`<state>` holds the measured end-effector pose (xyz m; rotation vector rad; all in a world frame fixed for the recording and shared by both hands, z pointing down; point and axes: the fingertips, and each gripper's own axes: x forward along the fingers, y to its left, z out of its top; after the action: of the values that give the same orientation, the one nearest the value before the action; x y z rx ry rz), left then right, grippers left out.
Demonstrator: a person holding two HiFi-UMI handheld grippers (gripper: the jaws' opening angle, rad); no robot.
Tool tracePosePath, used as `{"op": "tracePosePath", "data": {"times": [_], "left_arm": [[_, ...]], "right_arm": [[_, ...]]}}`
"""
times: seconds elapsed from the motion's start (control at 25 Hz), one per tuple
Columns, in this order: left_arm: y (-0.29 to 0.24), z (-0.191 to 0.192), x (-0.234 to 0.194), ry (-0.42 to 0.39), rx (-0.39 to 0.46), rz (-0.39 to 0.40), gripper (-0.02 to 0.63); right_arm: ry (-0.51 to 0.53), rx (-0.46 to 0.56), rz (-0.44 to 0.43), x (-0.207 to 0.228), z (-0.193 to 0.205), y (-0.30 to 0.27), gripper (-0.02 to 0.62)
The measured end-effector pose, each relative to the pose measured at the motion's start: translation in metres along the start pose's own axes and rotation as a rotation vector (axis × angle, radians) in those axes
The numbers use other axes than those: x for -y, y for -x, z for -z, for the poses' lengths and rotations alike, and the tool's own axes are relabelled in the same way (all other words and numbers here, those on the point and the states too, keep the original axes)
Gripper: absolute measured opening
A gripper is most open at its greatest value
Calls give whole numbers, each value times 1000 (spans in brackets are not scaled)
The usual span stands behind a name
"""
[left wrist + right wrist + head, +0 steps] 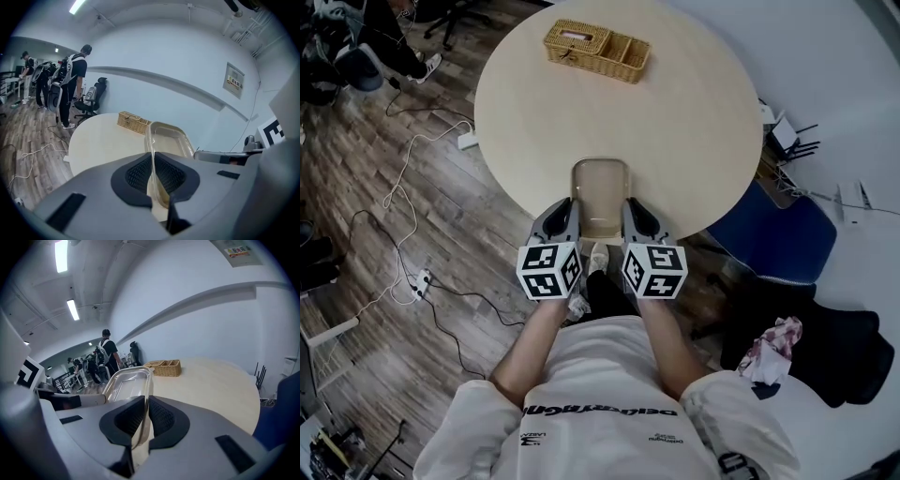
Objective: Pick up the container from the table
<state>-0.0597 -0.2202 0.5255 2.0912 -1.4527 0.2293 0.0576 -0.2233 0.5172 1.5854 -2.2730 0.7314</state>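
Note:
A clear, shallow rectangular container point(600, 190) sits at the near edge of the round beige table point(534, 103). My left gripper point(566, 214) is shut on the container's left rim point(151, 154), the rim pinched between its two black pads. My right gripper point(631, 214) is shut on the right rim point(145, 401) the same way. The container point(169, 137) looks empty in both gripper views, and each gripper shows at the other's side of the container point(125, 380). I cannot tell whether the container rests on the tabletop or is just off it.
A wicker basket point(597, 50) with compartments stands at the table's far side. A blue chair point(783, 234) and a black chair point(825, 347) stand to the right. Cables and a power strip point(420, 281) lie on the wooden floor to the left. People stand far off point(70, 84).

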Motion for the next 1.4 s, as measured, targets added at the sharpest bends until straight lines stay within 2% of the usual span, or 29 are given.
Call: {"op": "tracePosePath", "data": {"times": [0.44,0.8,1.4], "left_arm": [[63,-36,32,-77,106,46,35],[108,-61,42,-126,190,45,35],[146,-96,73,-204,324,49,35]], "right_arm": [[44,105,6,-30,-33,63,58],[94,197,-5,-60,-56,101,58],[135,322,-8,-72,-92,146,57]]}}
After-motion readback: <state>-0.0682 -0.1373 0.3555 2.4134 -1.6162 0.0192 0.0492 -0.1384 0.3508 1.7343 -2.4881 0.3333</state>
